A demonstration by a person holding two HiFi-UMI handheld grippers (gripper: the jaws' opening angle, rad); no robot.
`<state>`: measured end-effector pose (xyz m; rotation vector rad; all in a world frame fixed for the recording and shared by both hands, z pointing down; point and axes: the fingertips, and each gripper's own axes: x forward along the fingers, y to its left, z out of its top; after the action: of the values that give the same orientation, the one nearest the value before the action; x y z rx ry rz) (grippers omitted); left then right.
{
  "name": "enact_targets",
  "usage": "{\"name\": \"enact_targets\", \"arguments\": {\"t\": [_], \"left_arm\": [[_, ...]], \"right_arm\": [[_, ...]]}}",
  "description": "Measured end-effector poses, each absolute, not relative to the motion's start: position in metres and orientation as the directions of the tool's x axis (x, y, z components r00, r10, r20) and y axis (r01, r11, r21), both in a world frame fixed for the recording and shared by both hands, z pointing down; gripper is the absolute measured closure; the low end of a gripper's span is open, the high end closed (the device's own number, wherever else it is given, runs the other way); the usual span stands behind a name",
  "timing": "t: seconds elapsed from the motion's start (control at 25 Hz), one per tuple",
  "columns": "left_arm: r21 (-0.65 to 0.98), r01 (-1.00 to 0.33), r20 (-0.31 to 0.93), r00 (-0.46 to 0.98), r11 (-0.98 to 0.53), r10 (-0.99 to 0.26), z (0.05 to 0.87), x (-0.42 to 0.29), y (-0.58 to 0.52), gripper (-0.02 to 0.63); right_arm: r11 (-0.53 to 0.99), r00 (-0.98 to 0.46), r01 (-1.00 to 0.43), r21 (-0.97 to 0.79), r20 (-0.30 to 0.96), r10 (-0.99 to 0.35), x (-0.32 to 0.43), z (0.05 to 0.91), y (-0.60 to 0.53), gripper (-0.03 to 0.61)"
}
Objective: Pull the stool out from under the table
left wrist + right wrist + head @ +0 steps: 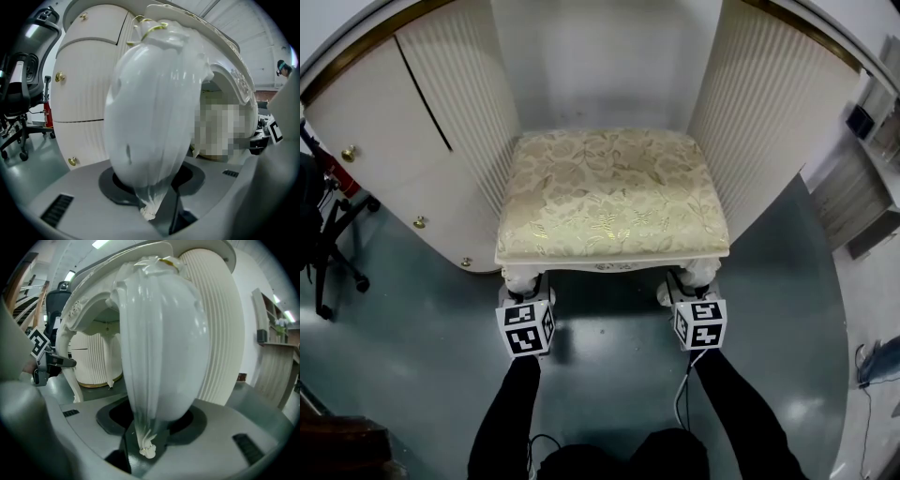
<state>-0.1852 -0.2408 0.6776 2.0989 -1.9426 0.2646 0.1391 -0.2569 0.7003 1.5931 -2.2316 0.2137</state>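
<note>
The stool (614, 192), white-framed with a pale gold floral cushion, stood in the gap between the two ribbed pedestals of the white worktop, the left pedestal (422, 141) and the right pedestal (769, 122) close on either side of it. Its back part sat inside the gap while its front edge and both front legs stuck out onto the grey-green floor (609, 375).

The left gripper (527, 292) was down low at the stool's left front leg (150, 117), and its own view showed that bulbous leg, wrapped in clear plastic film, filling the space between its jaws and gripped there. The right gripper (694, 291) was placed the same way on the right front leg (161, 343), also film-wrapped, with the jaws closed onto it. Both marker cubes faced up, level with each other just in front of the seat's carved front rail.

Small brass knobs (419, 222) dotted the left pedestal. A black office chair (328, 234) stood on the floor off to the left, apart from the stool
</note>
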Motion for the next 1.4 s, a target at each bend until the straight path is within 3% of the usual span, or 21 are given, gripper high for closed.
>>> {"name": "enact_targets", "arguments": {"t": [1.4], "left_arm": [[0.095, -0.993, 0.397, 0.096, -0.063, -0.913, 0.675, -0.185, -0.225, 0.443]], "right_arm": [[0.329, -0.276, -0.944, 0.020, 0.494, -0.824, 0.140, 0.698, -0.240, 0.402]]}}
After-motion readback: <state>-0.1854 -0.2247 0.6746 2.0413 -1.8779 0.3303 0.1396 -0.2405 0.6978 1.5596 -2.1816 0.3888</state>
